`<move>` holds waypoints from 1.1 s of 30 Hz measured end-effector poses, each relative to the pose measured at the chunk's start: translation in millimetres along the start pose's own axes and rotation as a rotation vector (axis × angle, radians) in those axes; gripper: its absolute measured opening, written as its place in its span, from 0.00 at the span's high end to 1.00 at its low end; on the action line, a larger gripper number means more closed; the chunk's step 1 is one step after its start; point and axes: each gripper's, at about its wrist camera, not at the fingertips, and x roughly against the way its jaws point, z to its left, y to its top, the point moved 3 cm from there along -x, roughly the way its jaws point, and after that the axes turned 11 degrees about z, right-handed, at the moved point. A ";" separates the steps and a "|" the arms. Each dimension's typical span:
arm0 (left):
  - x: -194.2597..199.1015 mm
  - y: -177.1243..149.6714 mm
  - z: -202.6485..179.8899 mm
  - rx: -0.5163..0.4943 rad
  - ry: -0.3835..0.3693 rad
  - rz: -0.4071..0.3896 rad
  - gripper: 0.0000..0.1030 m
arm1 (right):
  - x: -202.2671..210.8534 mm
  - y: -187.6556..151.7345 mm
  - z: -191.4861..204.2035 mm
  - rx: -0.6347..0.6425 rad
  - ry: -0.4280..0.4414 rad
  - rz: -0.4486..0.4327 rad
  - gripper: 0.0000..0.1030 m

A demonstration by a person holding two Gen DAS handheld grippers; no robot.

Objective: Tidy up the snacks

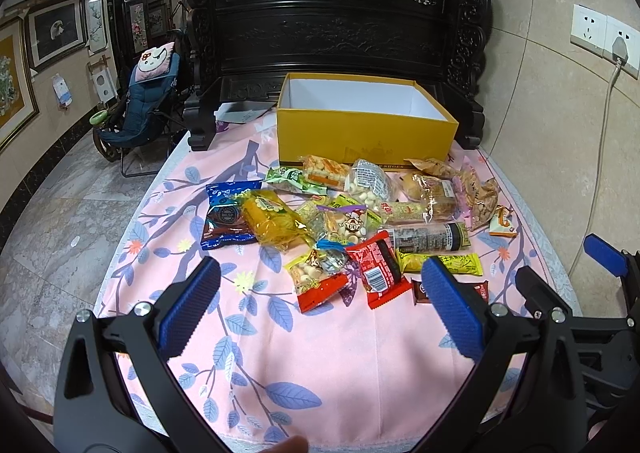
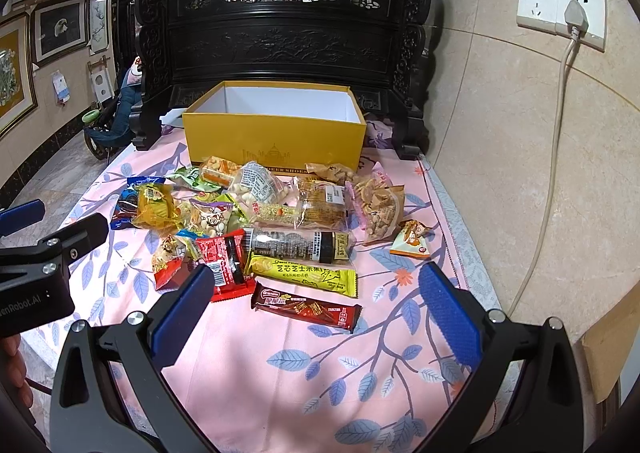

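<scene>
Left wrist view: left gripper point(image 1: 320, 309), jaws spread wide, holding nothing, poised above the pink leaf-print tablecloth point(image 1: 320, 373) near the snack pile.
Snacks: heap of wrapped packets point(image 1: 352, 213) mid-table, just in front of the open yellow box point(image 1: 366, 129), which is empty.
Near packets: red wrapper point(image 1: 374, 267) and monkey-print bag point(image 1: 316, 281) lie nearest the blue pads point(image 1: 448, 309).
Right wrist view: right gripper point(image 2: 316, 309), jaws likewise wide apart, empty.
Nearest item: brown chocolate bar point(image 2: 306, 307) between the fingers, apart from both.
Beyond: yellow bar point(image 2: 304, 273), dark tube pack point(image 2: 298, 243), then the box point(image 2: 276, 141).
Far right: orange triangular packet point(image 2: 412, 239), set apart from the heap.
</scene>
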 end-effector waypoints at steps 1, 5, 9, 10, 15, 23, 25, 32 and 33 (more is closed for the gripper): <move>-0.5 -0.6 -0.9 -0.002 0.000 0.002 0.02 | -0.1 -0.1 0.0 0.000 0.000 0.000 0.01; -2.5 -2.0 -5.9 -0.015 -0.007 0.007 0.02 | -0.6 -0.9 0.0 0.000 -0.001 0.006 0.01; -5.8 -0.2 -6.0 -0.014 -0.007 0.014 0.02 | -0.6 -0.5 -0.9 0.001 -0.002 0.007 0.01; -6.5 0.0 -5.5 -0.013 -0.007 0.015 0.02 | -0.6 -0.6 -0.9 0.001 -0.002 0.008 0.01; -7.8 0.5 -4.7 -0.011 -0.009 0.016 0.02 | -2.8 1.6 -1.5 0.007 -0.002 0.016 0.01; -20.8 1.4 -7.0 -0.018 -0.018 0.038 0.02 | -11.2 2.2 -1.6 0.015 -0.005 0.031 0.01; -27.4 0.4 -9.3 -0.020 -0.027 0.048 0.02 | -16.8 1.3 -4.4 0.015 -0.013 0.045 0.01; -53.6 0.3 -11.3 -0.015 -0.040 0.091 0.02 | -39.7 -5.2 -22.0 -0.018 -0.040 0.102 0.01; -55.5 1.2 -9.9 -0.011 -0.042 0.091 0.02 | -42.4 -5.5 -25.2 -0.025 -0.045 0.109 0.01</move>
